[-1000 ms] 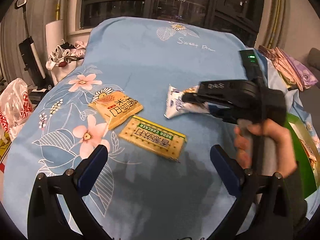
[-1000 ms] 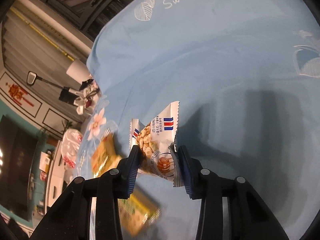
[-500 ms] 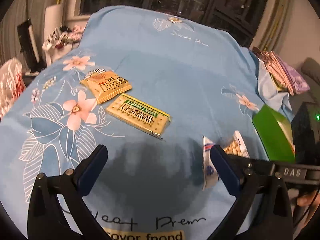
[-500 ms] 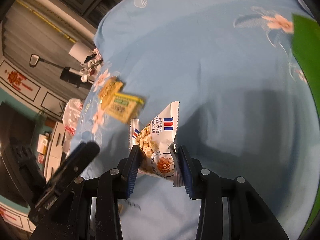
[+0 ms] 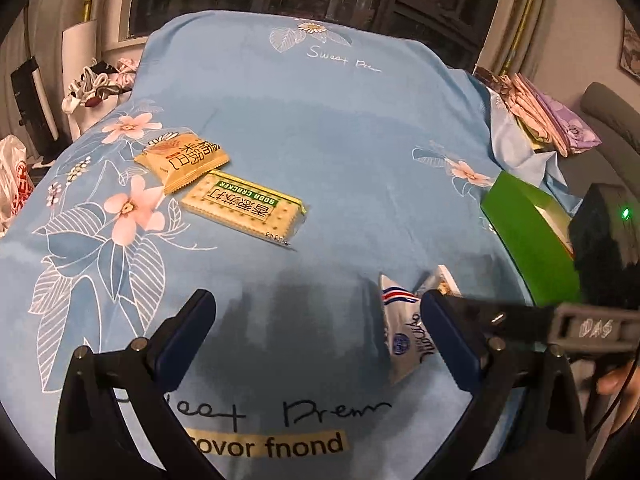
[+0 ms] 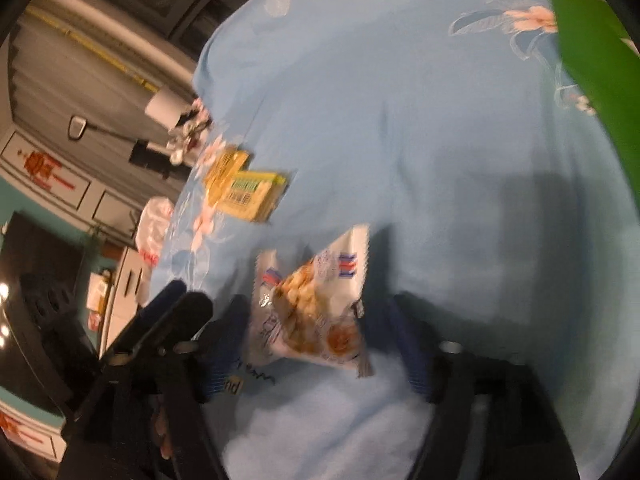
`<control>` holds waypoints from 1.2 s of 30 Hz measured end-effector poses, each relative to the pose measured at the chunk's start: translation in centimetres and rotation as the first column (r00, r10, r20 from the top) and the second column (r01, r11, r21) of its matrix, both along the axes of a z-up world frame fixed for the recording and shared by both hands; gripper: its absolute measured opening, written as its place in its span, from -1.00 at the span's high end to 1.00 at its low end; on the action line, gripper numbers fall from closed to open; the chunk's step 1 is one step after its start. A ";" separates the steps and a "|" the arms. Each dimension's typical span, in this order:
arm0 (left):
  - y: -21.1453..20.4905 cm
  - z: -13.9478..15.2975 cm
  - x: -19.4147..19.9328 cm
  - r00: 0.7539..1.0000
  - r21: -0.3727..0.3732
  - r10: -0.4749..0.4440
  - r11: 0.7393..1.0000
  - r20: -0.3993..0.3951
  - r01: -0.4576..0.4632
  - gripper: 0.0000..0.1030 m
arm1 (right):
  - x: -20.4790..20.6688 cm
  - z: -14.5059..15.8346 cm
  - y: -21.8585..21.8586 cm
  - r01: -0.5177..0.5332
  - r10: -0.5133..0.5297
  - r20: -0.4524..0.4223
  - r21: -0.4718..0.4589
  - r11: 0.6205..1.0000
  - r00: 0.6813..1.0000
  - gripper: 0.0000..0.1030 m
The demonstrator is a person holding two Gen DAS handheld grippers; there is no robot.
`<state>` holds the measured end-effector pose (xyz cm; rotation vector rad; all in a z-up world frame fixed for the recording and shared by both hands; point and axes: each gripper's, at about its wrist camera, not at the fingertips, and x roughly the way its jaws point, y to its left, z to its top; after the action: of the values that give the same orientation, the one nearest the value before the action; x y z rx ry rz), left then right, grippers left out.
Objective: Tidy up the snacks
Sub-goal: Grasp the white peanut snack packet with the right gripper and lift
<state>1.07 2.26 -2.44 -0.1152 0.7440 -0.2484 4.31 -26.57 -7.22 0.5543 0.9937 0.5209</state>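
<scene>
A white nut packet [image 6: 316,308] lies between the spread fingers of my right gripper [image 6: 320,344], which is open; the packet is loose on the blue cloth. The packet also shows in the left wrist view [image 5: 404,332], just left of my left gripper's right finger. My left gripper [image 5: 320,332] is open and empty above the cloth. An orange snack packet [image 5: 182,160] and a green-and-yellow soda cracker packet [image 5: 244,208] lie side by side at the left, and show blurred in the right wrist view [image 6: 244,192].
A green box [image 5: 528,232] stands open at the right edge of the blue flowered cloth [image 5: 320,120], also in the right wrist view [image 6: 600,72]. Folded fabrics [image 5: 540,120] lie at the back right. Bags and clutter [image 5: 92,88] stand beyond the left edge.
My right gripper has opened and released the nut packet, which now rests on the cloth near the front. The left gripper stayed open and shifted slightly.
</scene>
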 end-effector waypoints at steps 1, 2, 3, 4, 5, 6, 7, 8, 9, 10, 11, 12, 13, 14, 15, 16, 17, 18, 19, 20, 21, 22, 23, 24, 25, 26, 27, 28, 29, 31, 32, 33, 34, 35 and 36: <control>-0.4 -0.1 0.0 1.000 0.024 -0.009 1.000 0.008 0.009 -0.99 | 0.0 0.2 -0.5 0.011 -0.011 0.006 0.022 1.000 1.000 -0.59; -0.9 -0.1 0.0 0.999 0.045 -0.031 0.999 0.013 0.030 -0.99 | -0.1 0.3 -0.8 0.014 -0.015 0.009 0.041 0.999 1.000 -0.60; -1.4 -0.3 0.0 0.998 0.055 -0.056 0.997 0.015 0.055 -0.99 | -0.1 0.5 -1.1 0.014 -0.015 0.010 0.065 0.998 1.000 -0.60; -1.9 -0.4 -0.1 0.997 0.060 -0.077 0.995 0.014 0.076 -0.99 | -0.1 0.6 -1.3 0.014 -0.015 0.010 0.076 0.997 1.000 -0.60; -2.4 -0.5 -0.1 0.995 0.063 -0.102 0.993 0.014 0.101 -0.99 | -0.1 0.6 -1.4 0.015 -0.016 0.010 0.078 0.997 1.000 -0.60; -3.0 -0.7 -0.1 0.992 0.064 -0.127 0.990 0.014 0.126 -0.99 | -0.1 0.5 -1.5 0.018 -0.019 0.006 0.072 0.997 1.000 -0.60; -3.3 -0.8 0.0 0.990 0.069 -0.141 0.988 0.011 0.140 -0.99 | 0.0 0.3 -1.3 0.019 -0.019 -0.002 0.065 0.998 1.000 -0.60; -3.8 -1.0 0.1 0.989 0.081 -0.148 0.986 0.005 0.148 -0.99 | 0.0 0.1 -1.3 0.019 -0.018 -0.009 0.061 0.998 1.000 -0.60; -4.2 -1.2 0.1 0.988 0.095 -0.153 0.984 -0.002 0.153 -0.99 | 0.1 -0.3 -1.2 0.016 -0.015 -0.023 0.059 0.998 1.000 -0.60; -4.4 -1.4 0.2 0.987 0.096 -0.160 0.982 -0.007 0.160 -0.99 | 0.2 -0.5 -1.2 0.014 -0.012 -0.032 0.062 0.998 0.999 -0.60; -4.6 -1.6 0.3 0.985 0.085 -0.174 0.981 -0.014 0.174 -0.97 | 0.2 -0.7 -1.1 0.011 -0.008 -0.037 0.072 0.997 0.999 -0.60; -4.8 -1.8 0.5 0.982 0.065 -0.189 0.980 -0.026 0.190 -0.95 | 0.2 -0.8 -1.1 0.007 -0.004 -0.035 0.086 0.996 0.999 -0.60; -4.7 -1.8 0.5 0.979 0.047 -0.200 0.978 -0.034 0.201 -0.91 | 0.3 -0.8 -1.1 0.005 -0.001 -0.034 0.097 0.995 0.999 -0.60; -4.7 -1.9 0.6 0.976 0.026 -0.215 0.976 -0.044 0.216 -0.82 | 0.2 -0.9 -1.2 0.002 0.002 -0.033 0.107 0.994 0.999 -0.60; -4.8 -2.1 0.7 0.972 0.009 -0.228 0.973 -0.056 0.229 -0.71 | 0.2 -1.0 -1.3 0.003 0.000 -0.034 0.115 0.993 0.999 -0.60; -5.0 -2.2 0.8 0.969 -0.001 -0.237 0.971 -0.068 0.237 -0.69 | 0.2 -1.1 -1.4 0.009 -0.005 -0.036 0.127 0.992 0.999 -0.59; -5.1 -2.3 0.9 0.966 -0.012 -0.247 0.969 -0.080 0.247 -0.61 | 0.2 -1.2 -1.5 0.008 -0.004 -0.036 0.131 0.991 0.999 -0.55; -5.4 -2.5 1.0 0.962 -0.021 -0.259 0.966 -0.090 0.258 -0.47 | 0.2 -1.3 -1.5 0.002 0.002 -0.037 0.128 0.992 0.999 -0.42; -5.7 -2.6 1.0 0.958 -0.024 -0.272 0.962 -0.096 0.271 -0.40 | 0.1 -1.3 -1.3 -0.003 0.008 -0.040 0.117 0.993 0.999 -0.26; -6.0 -2.8 0.9 0.952 -0.028 -0.288 0.958 -0.104 0.287 -0.26 | 0.1 -1.4 -1.3 -0.007 0.011 -0.041 0.108 0.994 0.999 -0.18; -6.3 -3.0 0.9 0.945 -0.033 -0.306 0.952 -0.115 0.304 -0.13 | 0.1 -1.5 -1.2 -0.011 0.016 -0.046 0.091 0.996 0.999 -0.02; -6.5 -2.9 0.8 0.943 -0.030 -0.312 0.950 -0.117 0.310 -0.13 | 0.1 -1.7 -1.1 -0.014 0.019 -0.047 0.093 0.996 0.999 0.08; -6.6 -2.8 0.7 0.944 -0.024 -0.312 0.950 -0.111 0.311 -0.11 | 0.1 -1.8 -1.2 -0.015 0.020 -0.049 0.107 0.994 0.999 0.13; -6.6 -2.8 0.6 0.943 -0.027 -0.313 0.950 -0.110 0.312 -0.10 | 0.1 -2.0 -1.4 -0.015 0.023 -0.059 0.134 0.991 0.998 0.19; -6.5 -2.8 0.7 0.943 -0.034 -0.313 0.950 -0.111 0.311 -0.09 | 0.2 -2.2 -1.4 -0.014 0.024 -0.063 0.147 0.989 0.998 0.19; -6.3 -2.7 0.7 0.943 -0.041 -0.313 0.950 -0.114 0.310 -0.07 | 0.3 -2.2 -1.5 -0.014 0.024 -0.063 0.155 0.988 0.998 0.20; -6.1 -2.7 0.8 0.942 -0.044 -0.314 0.949 -0.118 0.311 -0.07 | 0.4 -2.3 -1.4 -0.018 0.029 -0.065 0.163 0.986 0.998 0.22; -6.0 -2.7 0.8 0.942 -0.038 -0.314 0.949 -0.119 0.312 -0.07 | 0.5 -2.3 -1.2 -0.023 0.035 -0.065 0.166 0.986 0.997 0.22; -5.9 -2.7 0.7 0.942 -0.029 -0.313 0.950 -0.118 0.312 -0.07 | 0.5 -2.3 -1.1 -0.030 0.041 -0.063 0.166 0.986 0.997 0.22; -5.7 -2.6 0.7 0.944 -0.014 -0.308 0.951 -0.119 0.308 -0.12 | 0.5 -2.1 -0.7 -0.043 0.052 -0.055 0.157 0.987 0.997 0.22; -5.5 -2.6 0.7 0.945 -0.014 -0.304 0.952 -0.121 0.304 -0.20 | 0.4 -2.1 -0.6 -0.046 0.055 -0.054 0.151 0.987 0.997 0.22; -5.5 -2.6 0.7 0.949 0.002 -0.288 0.957 -0.127 0.290 -0.50 | 0.4 -2.1 -0.5 -0.052 0.060 -0.054 0.140 0.989 0.997 0.21; -5.4 -2.6 0.8 0.955 0.027 -0.266 0.962 -0.132 0.272 -0.67 | 0.5 -2.2 -0.3 -0.053 0.062 -0.058 0.139 0.989 0.996 0.20; -5.4 -2.7 0.8 0.961 0.051 -0.243 0.966 -0.131 0.252 -0.93 | 0.7 -2.4 -0.3 -0.051 0.061 -0.067 0.146 0.988 0.996 0.17; -5.2 -2.6 0.6 0.966 0.061 -0.228 0.970 -0.118 0.237 -0.97 | 0.8 -2.5 -0.3 -0.046 0.058 -0.073 0.154 0.987 0.996 0.15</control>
<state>1.70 -2.89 -4.99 0.0303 0.8771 -0.4406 5.09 -26.90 -9.70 0.6901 1.0499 0.6294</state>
